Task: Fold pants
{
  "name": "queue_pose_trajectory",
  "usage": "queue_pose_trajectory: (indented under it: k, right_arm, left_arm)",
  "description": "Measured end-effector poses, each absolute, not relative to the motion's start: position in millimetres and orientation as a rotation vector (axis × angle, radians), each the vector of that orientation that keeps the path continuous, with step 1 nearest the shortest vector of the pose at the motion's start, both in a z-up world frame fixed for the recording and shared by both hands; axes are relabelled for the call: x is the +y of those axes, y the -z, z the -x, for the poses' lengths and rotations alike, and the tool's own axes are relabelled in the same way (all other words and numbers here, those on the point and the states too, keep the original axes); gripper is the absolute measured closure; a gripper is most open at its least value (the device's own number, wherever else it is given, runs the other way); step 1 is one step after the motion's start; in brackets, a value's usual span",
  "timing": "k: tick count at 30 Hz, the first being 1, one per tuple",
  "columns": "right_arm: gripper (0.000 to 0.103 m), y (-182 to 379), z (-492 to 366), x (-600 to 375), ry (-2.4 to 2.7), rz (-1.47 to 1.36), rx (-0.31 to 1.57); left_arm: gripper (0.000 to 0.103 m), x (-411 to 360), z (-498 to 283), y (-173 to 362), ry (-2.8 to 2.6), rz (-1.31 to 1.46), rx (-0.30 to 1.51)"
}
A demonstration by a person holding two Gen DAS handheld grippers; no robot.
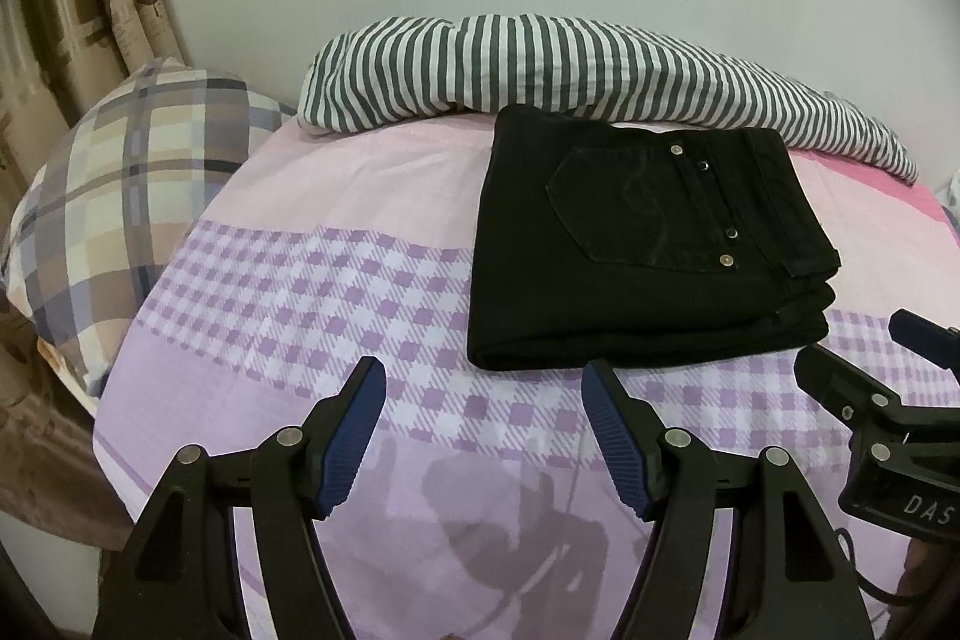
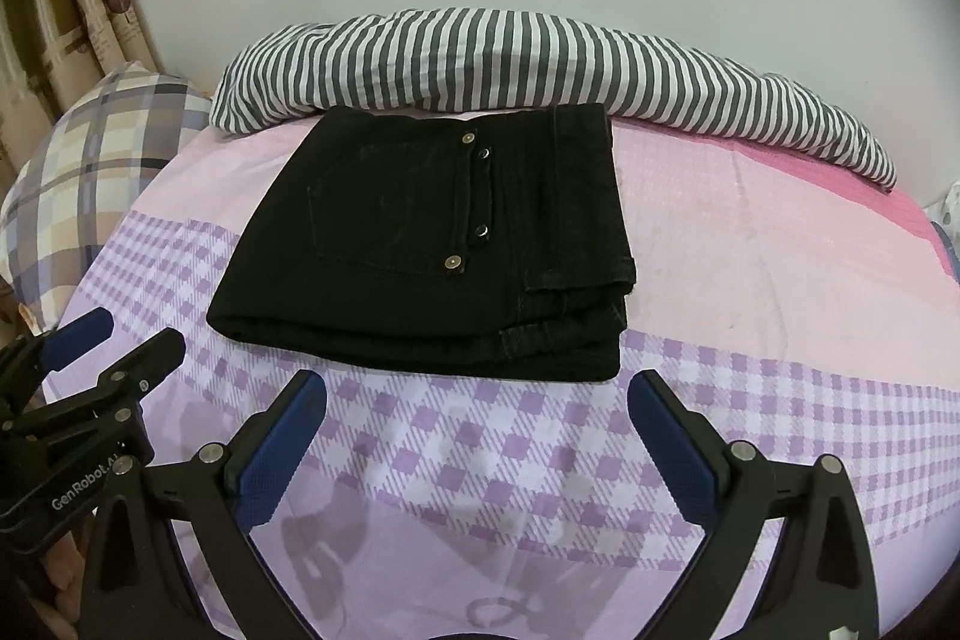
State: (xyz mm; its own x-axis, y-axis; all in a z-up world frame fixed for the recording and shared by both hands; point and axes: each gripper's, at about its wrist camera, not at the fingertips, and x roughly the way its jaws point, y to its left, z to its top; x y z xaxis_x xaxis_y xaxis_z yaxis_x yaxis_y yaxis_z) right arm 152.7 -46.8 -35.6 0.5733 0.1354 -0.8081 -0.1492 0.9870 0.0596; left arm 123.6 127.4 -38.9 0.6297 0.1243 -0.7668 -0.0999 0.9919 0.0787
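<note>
Here one pair of black pants (image 1: pixel 636 244) lies folded into a compact stack on the pink-and-purple checked bed sheet (image 1: pixel 336 280), four metal rivets showing by its back pocket. Two grippers hover just short of it, both with jaws apart and empty: the left gripper (image 1: pixel 483 388) and the right gripper (image 2: pixel 477 400). Behind sit one striped blanket (image 2: pixel 540 58) and one plaid pillow (image 1: pixel 120 196).

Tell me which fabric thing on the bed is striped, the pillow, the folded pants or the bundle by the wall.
The bundle by the wall: grey and white stripes. The pillow is plaid, and the folded pants are plain black.
</note>
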Motion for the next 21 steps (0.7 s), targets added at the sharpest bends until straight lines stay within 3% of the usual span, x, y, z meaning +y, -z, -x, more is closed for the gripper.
queue_pose_trajectory:
  k: [21]
  right_arm:
    - [0.003,44.0,-151.0,-50.1,-0.164,-0.006,0.971]
  left_arm:
    - [0.035,127.2,-124.8,42.8,-0.122,-0.022,0.897]
